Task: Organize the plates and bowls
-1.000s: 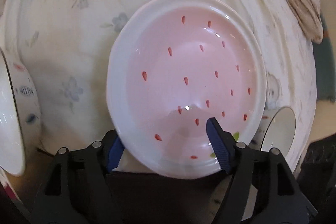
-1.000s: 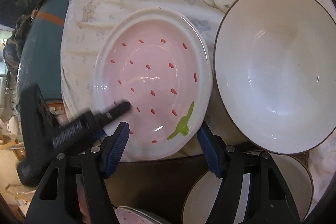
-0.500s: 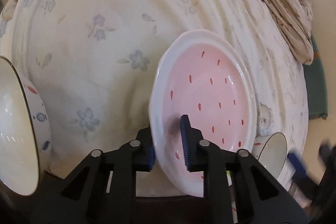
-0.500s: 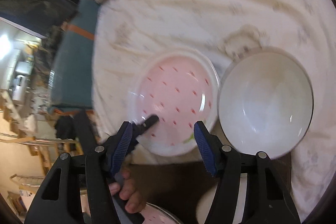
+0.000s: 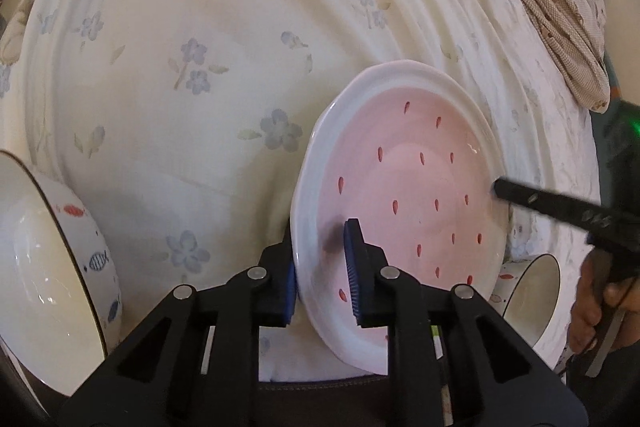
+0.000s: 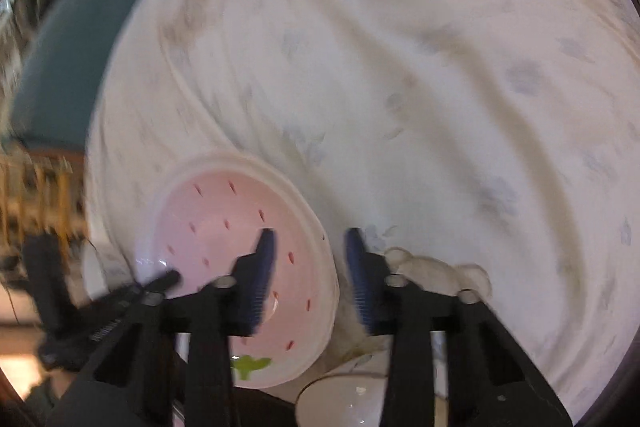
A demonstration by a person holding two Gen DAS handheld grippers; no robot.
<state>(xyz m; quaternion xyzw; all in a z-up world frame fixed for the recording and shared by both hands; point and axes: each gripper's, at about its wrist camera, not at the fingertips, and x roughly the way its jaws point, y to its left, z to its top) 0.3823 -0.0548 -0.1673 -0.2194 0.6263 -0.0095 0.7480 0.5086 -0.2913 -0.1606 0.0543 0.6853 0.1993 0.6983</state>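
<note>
Two grippers on pink plate | left gripper newly clenched on near rim, plate tilted above bedsheet | right gripper jaws closing astride opposite rim | two-handed lift begun.

Floral sheet under pink plate

1. My left wrist cam looks steeply down over its fingers, close to the floral sheet.
2. My right wrist cam does likewise, blurred.
3. Both share the pink plate near the sheet's near edge.
</note>
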